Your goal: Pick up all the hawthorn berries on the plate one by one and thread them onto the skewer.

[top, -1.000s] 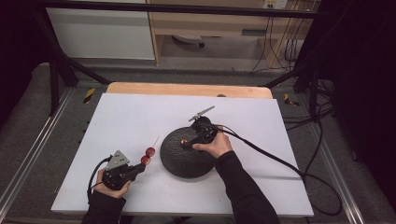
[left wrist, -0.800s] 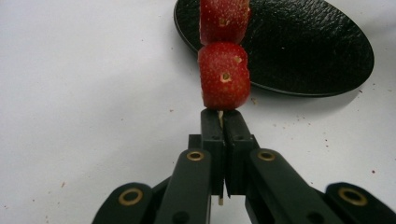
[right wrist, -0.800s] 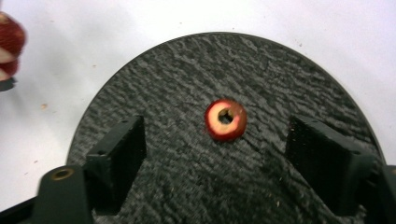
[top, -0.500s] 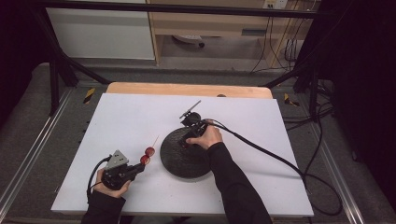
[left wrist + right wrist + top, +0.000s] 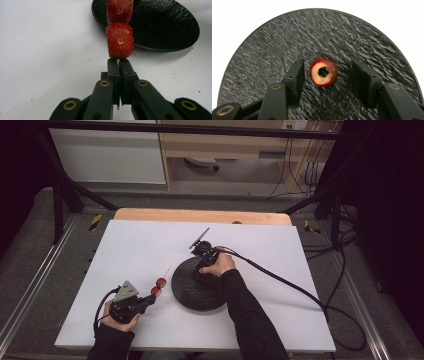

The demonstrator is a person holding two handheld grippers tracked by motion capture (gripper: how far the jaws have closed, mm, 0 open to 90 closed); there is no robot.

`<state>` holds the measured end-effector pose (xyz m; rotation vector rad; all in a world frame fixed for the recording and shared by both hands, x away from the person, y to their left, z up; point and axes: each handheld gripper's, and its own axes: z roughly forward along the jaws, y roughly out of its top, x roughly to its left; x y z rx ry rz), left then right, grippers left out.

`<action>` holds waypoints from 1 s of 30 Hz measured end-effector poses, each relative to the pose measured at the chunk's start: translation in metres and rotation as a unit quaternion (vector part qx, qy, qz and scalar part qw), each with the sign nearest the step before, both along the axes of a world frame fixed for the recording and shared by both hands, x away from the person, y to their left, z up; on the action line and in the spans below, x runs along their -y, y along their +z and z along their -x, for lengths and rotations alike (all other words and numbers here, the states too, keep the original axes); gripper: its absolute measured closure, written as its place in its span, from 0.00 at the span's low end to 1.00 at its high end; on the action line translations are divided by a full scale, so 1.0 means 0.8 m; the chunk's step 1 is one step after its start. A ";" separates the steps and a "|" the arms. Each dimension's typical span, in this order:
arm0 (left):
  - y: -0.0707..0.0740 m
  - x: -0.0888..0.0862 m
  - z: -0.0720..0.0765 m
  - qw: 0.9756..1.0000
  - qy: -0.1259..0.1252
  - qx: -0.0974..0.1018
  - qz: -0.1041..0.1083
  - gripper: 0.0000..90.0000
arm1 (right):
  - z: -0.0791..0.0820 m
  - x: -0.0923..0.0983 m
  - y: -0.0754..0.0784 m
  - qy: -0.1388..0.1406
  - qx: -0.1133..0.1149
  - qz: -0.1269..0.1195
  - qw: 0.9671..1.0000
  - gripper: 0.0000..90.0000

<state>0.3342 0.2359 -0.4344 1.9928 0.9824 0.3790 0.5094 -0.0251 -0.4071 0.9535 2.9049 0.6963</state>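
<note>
My left gripper (image 5: 150,298) rests at the front left of the white board, shut on a thin wooden skewer (image 5: 118,61). Two red strawberry-like pieces (image 5: 120,40) are threaded on the skewer just past its jaws. A round black textured plate (image 5: 192,292) lies at the board's middle. My right gripper (image 5: 200,270) points down over the plate's far side. In the right gripper view a red fruit piece (image 5: 323,72) with a cored hole lies on the plate (image 5: 287,37) between my right gripper's (image 5: 327,66) jaws. They have just been closing, and a small gap shows at each pad.
The white board (image 5: 125,245) lies on a wooden table whose back edge (image 5: 200,215) shows behind it. A thick black cable (image 5: 280,280) runs from the right gripper across the board to the right. Metal frame rails run along both sides.
My right hand has shifted left across the plate and a little lower. The left gripper and its skewer have stayed put.
</note>
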 end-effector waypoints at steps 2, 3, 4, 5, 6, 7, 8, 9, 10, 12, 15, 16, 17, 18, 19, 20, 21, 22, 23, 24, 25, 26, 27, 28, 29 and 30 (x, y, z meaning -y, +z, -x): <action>0.000 0.000 0.000 1.000 0.000 0.000 0.000 0.98 | -0.001 0.000 -0.001 0.004 -0.002 0.000 1.000 0.54; 0.000 0.000 0.000 1.000 0.000 0.000 0.001 0.98 | -0.001 0.000 -0.001 0.006 -0.003 0.000 1.000 0.55; 0.000 -0.001 0.000 1.000 0.000 0.000 0.001 0.98 | -0.002 -0.001 -0.001 0.008 -0.002 0.002 1.000 0.56; 0.000 -0.001 0.000 1.000 0.001 0.000 0.001 0.98 | -0.002 -0.001 -0.001 0.009 -0.001 0.002 1.000 0.57; 0.000 -0.001 0.000 1.000 0.000 0.001 0.001 0.98 | -0.002 0.000 -0.001 0.010 -0.001 0.001 1.000 0.57; 0.001 -0.001 0.000 1.000 0.000 0.001 0.001 0.98 | -0.003 -0.001 -0.002 0.011 -0.003 0.000 1.000 0.58; 0.001 -0.001 0.000 1.000 0.000 0.001 0.001 0.98 | -0.003 -0.001 -0.002 0.013 -0.005 0.000 1.000 0.59; 0.001 -0.001 0.000 1.000 0.000 0.001 0.001 0.98 | -0.003 -0.001 -0.002 0.015 -0.008 -0.001 1.000 0.60; 0.000 -0.001 0.000 1.000 0.000 0.000 0.001 0.98 | -0.003 -0.002 -0.002 0.018 -0.009 -0.002 1.000 0.60; 0.000 -0.001 0.000 1.000 -0.001 0.000 0.001 0.98 | -0.003 -0.003 -0.003 0.020 -0.010 0.002 1.000 0.61; 0.000 -0.001 0.000 1.000 0.000 0.000 0.001 0.98 | -0.003 -0.004 -0.004 0.026 -0.010 0.006 1.000 0.64; 0.000 -0.001 0.000 1.000 0.000 0.000 0.001 0.98 | -0.003 -0.004 -0.004 0.027 -0.010 0.005 1.000 0.65; 0.000 -0.001 -0.001 1.000 0.000 0.000 0.001 0.98 | -0.003 -0.004 -0.004 0.029 -0.012 0.007 0.999 0.67; 0.000 -0.001 -0.001 1.000 0.000 0.000 0.001 0.98 | -0.003 -0.005 -0.004 0.028 -0.014 0.009 0.999 0.68; 0.000 -0.001 -0.001 1.000 0.000 0.000 0.001 0.98 | -0.003 -0.005 -0.005 0.030 -0.014 0.009 0.999 0.68; 0.000 -0.001 -0.001 1.000 0.000 0.000 0.001 0.98 | -0.004 -0.005 -0.005 0.029 -0.015 0.010 0.999 0.68; 0.000 -0.001 -0.001 1.000 0.000 0.000 0.001 0.98 | -0.004 -0.004 -0.004 0.030 -0.016 0.011 0.999 0.68; 0.000 -0.001 -0.001 1.000 0.000 0.000 0.001 0.98 | -0.004 -0.005 -0.004 0.029 -0.017 0.012 0.999 0.68; 0.000 0.000 -0.001 1.000 0.001 0.000 0.002 0.98 | -0.004 -0.005 -0.004 0.028 -0.019 0.013 0.999 0.68; 0.000 0.000 -0.001 1.000 0.001 0.000 0.002 0.98 | -0.004 -0.004 -0.004 0.028 -0.021 0.013 0.999 0.68; 0.000 0.000 -0.001 1.000 0.001 0.000 0.002 0.98 | -0.004 -0.004 -0.003 0.026 -0.022 0.013 0.999 0.68; 0.000 0.000 -0.001 1.000 0.001 0.000 0.002 0.98 | -0.003 -0.004 -0.002 0.022 -0.022 0.012 0.999 0.69; 0.000 0.000 -0.001 1.000 0.001 0.001 0.002 0.98 | -0.003 -0.004 -0.001 0.020 -0.024 0.010 0.999 0.69; 0.000 0.000 0.000 1.000 0.001 0.001 0.001 0.98 | -0.003 -0.003 0.001 0.021 -0.023 0.007 0.999 0.69; 0.000 0.000 0.000 1.000 0.001 0.001 0.001 0.98 | -0.002 -0.003 0.003 0.017 -0.024 0.003 1.000 0.69; 0.000 0.000 0.000 1.000 0.001 0.001 0.001 0.98 | -0.001 -0.002 0.005 0.017 -0.025 0.003 1.000 0.69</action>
